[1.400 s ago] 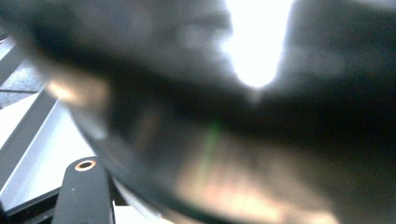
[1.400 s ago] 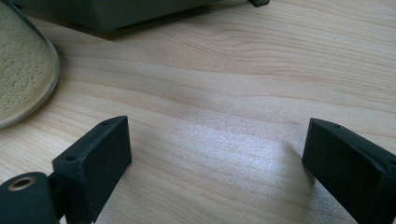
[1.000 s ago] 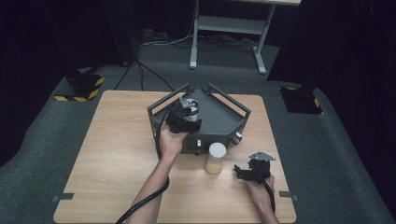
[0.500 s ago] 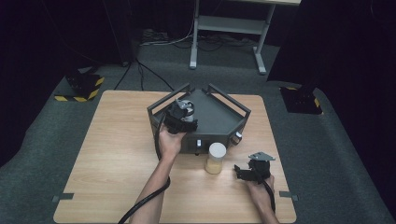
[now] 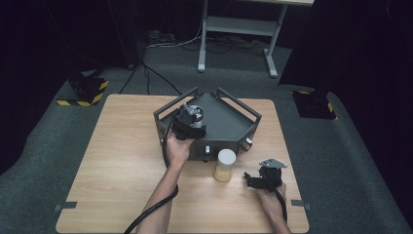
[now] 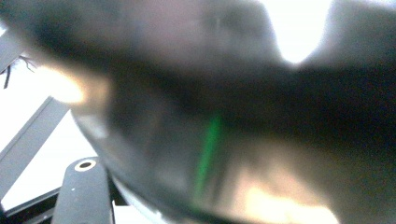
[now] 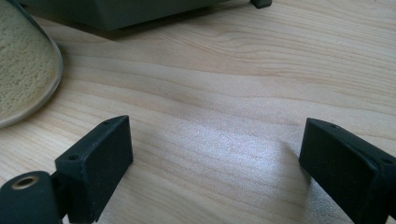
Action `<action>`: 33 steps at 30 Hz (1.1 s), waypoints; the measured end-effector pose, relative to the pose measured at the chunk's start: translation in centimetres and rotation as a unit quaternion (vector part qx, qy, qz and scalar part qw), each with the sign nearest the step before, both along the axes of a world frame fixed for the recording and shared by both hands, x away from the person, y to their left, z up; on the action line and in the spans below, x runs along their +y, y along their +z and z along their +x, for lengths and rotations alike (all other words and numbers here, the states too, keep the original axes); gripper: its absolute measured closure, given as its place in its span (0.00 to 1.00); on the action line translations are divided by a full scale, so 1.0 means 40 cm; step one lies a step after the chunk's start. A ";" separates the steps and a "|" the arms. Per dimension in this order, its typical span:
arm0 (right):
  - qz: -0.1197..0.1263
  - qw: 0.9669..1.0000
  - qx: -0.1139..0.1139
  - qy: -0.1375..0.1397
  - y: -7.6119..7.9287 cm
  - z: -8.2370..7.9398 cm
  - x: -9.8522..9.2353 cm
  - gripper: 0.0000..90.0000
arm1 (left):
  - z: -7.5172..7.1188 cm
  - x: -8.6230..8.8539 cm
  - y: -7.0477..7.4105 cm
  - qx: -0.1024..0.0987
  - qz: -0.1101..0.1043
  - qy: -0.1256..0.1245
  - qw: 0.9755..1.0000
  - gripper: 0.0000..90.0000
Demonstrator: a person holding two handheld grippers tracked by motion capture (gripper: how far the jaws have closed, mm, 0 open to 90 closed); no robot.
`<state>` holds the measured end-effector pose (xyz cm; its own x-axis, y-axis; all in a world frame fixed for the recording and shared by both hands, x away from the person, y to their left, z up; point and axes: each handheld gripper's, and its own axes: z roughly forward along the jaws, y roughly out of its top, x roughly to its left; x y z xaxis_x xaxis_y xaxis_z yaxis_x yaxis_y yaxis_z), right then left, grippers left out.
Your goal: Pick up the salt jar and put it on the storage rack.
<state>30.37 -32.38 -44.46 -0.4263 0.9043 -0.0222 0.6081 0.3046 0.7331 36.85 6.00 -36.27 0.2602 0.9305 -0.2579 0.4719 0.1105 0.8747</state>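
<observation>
Left gripper clamping a round, dark, shiny object (blurred), over grey tray

No lettering, brand, number or label is showing legibly anywhere on the table. The nearest thing to a sign is the yellow-and-black hazard striping running across a floor block left of the table and another to its right.

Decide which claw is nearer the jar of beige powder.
Right. The right claw rests on the table just right of the jar; the left claw is farther back, over the grey tray.
</observation>
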 end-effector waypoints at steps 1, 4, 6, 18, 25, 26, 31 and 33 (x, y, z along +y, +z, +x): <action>0.000 1.000 0.000 0.000 0.000 0.000 0.000 0.10 | 0.001 0.003 0.002 0.002 0.002 -0.002 1.000 0.33; 0.000 1.000 0.000 0.000 0.000 0.000 0.000 0.10 | 0.002 0.006 0.001 0.003 0.000 -0.003 1.000 0.33; 0.000 1.000 0.000 0.000 0.000 0.000 0.000 0.10 | 0.006 0.018 -0.001 0.009 -0.018 -0.002 1.000 0.33; 0.000 1.000 0.000 0.000 0.000 0.000 0.000 0.10 | 0.007 0.019 -0.002 0.009 -0.018 -0.004 1.000 0.33; 0.000 1.000 0.000 0.000 0.000 0.000 0.000 0.10 | 0.006 0.021 -0.005 0.006 -0.020 -0.005 1.000 0.33; 0.000 1.000 0.000 0.000 0.000 0.000 0.000 0.10 | 0.006 0.021 -0.006 0.006 -0.020 -0.005 1.000 0.33; 0.000 1.000 0.000 0.000 0.000 0.001 0.000 0.10 | 0.006 0.024 -0.011 0.003 -0.023 -0.010 1.000 0.31; 0.000 1.000 0.000 0.000 0.000 0.001 0.000 0.10 | 0.006 0.023 -0.010 0.002 -0.023 -0.010 1.000 0.25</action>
